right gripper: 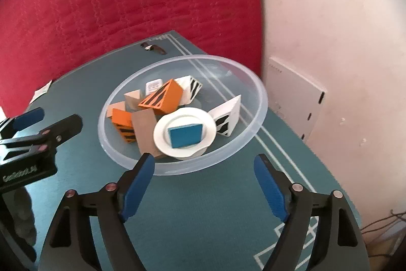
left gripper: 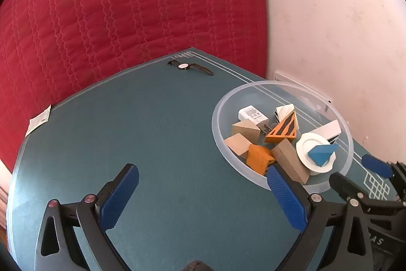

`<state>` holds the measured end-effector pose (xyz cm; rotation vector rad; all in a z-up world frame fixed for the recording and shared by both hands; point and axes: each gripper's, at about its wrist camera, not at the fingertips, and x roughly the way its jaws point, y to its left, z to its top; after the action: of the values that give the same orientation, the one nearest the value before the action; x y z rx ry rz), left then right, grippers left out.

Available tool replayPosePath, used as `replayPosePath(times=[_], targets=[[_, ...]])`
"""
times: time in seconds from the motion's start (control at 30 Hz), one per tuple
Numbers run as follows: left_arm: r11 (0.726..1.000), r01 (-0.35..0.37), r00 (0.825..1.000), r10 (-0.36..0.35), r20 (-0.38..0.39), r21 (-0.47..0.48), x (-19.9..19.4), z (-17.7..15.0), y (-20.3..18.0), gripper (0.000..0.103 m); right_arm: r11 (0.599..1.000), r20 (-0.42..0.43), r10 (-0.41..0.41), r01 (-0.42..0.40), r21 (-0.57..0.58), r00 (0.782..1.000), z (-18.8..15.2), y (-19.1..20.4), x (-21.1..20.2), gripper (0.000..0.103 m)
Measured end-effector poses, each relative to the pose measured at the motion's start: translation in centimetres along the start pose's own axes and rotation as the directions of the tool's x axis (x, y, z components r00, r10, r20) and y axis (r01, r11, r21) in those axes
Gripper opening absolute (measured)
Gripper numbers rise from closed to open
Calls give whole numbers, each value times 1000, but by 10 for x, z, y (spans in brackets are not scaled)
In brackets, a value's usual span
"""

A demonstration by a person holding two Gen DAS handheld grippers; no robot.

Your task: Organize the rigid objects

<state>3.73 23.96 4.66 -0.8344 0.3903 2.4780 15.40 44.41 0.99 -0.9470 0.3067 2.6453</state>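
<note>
Both grippers, left gripper (left gripper: 203, 191) and right gripper (right gripper: 204, 174), are hanging wide, empty-fingered; you are risking the blue block (right gripper: 186, 136) sliding off the white lid (right gripper: 162, 133) in the bowl (right gripper: 258, 108).

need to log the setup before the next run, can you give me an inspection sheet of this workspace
surface: teal mat with white line pattern
job's things: clear bowl holding wooden and orange blocks, a white charger, a white plate with a blue block resting on it
clutter: wristwatch at the far edge, paper slip at the mat's left edge
grippers: left gripper open, empty; right gripper open, empty, just short of the bowl
cables: thin wires at the lower right
surroundings: red quilt, pale wall
</note>
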Motion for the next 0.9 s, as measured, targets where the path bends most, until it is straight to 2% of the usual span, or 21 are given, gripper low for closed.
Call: replayPosePath(times=[0.13,0.3,0.9], targets=[[1000,-15,1000,15,13,14,0,-4,-4,103,999,24,-46,46,1,999,-2,-2,-2,88],[999,-28,999,27,16,34,-1,-9,-9,103,996,53,-82,84,-31,995,-2,3,-4,89],[999,-36,999,36,-23,17,6,-14,-3,103,995,50,-56,59,-79,997,-7,15,-3,91]])
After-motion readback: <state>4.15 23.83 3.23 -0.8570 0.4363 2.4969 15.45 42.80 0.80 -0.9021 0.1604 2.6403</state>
